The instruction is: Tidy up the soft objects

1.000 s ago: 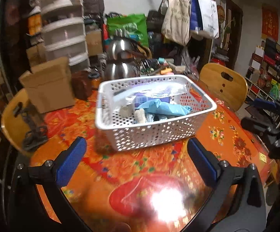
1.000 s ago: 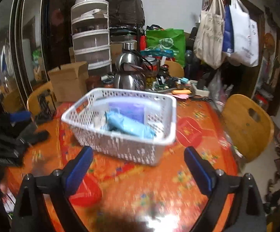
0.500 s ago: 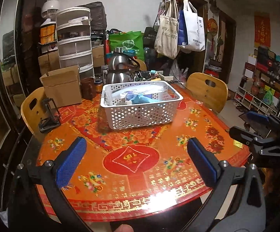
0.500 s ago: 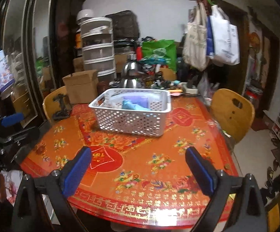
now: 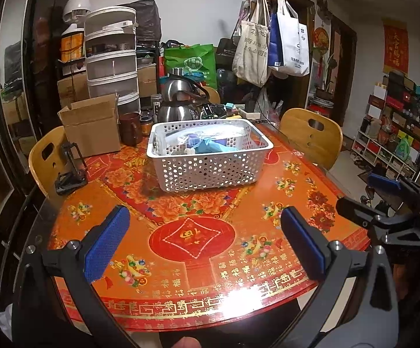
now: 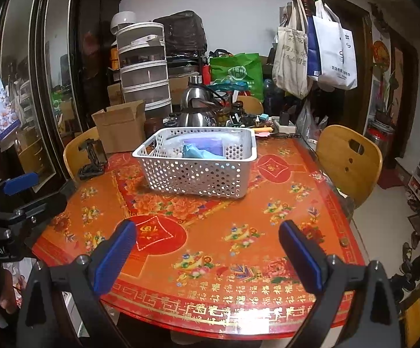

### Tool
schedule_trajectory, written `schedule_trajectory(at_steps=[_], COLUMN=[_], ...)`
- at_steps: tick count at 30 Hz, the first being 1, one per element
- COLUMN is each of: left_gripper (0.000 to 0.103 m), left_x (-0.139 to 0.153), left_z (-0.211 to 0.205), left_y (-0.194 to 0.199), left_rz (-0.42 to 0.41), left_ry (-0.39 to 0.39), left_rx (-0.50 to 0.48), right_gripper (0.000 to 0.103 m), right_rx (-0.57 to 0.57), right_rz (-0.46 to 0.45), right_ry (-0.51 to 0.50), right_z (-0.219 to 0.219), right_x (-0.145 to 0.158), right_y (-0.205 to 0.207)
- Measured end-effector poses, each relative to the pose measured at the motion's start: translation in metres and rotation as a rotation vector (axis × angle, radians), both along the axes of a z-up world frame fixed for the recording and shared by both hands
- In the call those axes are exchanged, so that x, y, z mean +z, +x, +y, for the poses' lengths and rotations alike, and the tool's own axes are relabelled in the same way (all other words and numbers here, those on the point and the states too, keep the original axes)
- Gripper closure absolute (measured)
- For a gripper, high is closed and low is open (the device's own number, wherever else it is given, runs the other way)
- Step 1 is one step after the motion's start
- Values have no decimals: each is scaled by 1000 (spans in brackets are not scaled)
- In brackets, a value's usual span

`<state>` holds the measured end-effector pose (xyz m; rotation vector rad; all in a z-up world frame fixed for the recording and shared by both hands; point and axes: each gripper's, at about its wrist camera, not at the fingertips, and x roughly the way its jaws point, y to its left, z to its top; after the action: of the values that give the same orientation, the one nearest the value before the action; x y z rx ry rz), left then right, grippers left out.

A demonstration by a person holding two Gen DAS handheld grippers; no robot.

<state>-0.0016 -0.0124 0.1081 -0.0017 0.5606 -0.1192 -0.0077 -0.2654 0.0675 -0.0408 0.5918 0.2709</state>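
- Task item location: the white perforated plastic basket [image 5: 210, 156] stands toward the far middle of the round counter [image 5: 192, 249], which is covered with an orange-red floral cloth. Soft items lie inside the basket, among them a light blue crumpled cloth [image 5: 212, 147]; the rest of the contents are too small to identify
- Left tool [image 5: 204, 240]: blue-padded fingers spread wide, nothing between them, held over the near edge of the counter
- Right tool [image 6: 207, 253]: blue-padded fingers spread wide, nothing between them, also over the near edge and to the right of the left tool
- Governing relation: the basket lies straight ahead of both tools on the far side, well apart from each, with bare counter between
- Basket long axis: runs left to right across the left tool's line of sight; from the right tool it appears turned, with its near right corner [image 6: 243, 195] toward that tool
- Nearer tool: cannot be determined; both sit at a similar stand-off. The basket is roughly centred for the left tool and lies slightly left of centre for the right tool
- Judgement: any next reach calls for forward travel over the near rim [image 5: 210, 152], then a descent into the basket
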Motion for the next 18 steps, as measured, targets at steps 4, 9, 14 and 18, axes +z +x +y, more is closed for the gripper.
schedule_trajectory(at_steps=[4,9,14,18], left_gripper=[0,0,0,0], left_x=[-1,-6,-7,-9], left_z=[1,-1,-1,-2], left_y=[6,11,12,12], left_rz=[1,14,15,16], left_ry=[-3,-2,-5,-6], left_rx=[3,3,-1,0], right_gripper=[5,5,5,5], right_rx=[-2,-7,-12,-12], right_rz=[3,4,4,4], right_ry=[1,4,6,4], right_z=[-1,-2,-4,-6], right_x=[-1,-1,0,0], right_y=[0,0,1,2])
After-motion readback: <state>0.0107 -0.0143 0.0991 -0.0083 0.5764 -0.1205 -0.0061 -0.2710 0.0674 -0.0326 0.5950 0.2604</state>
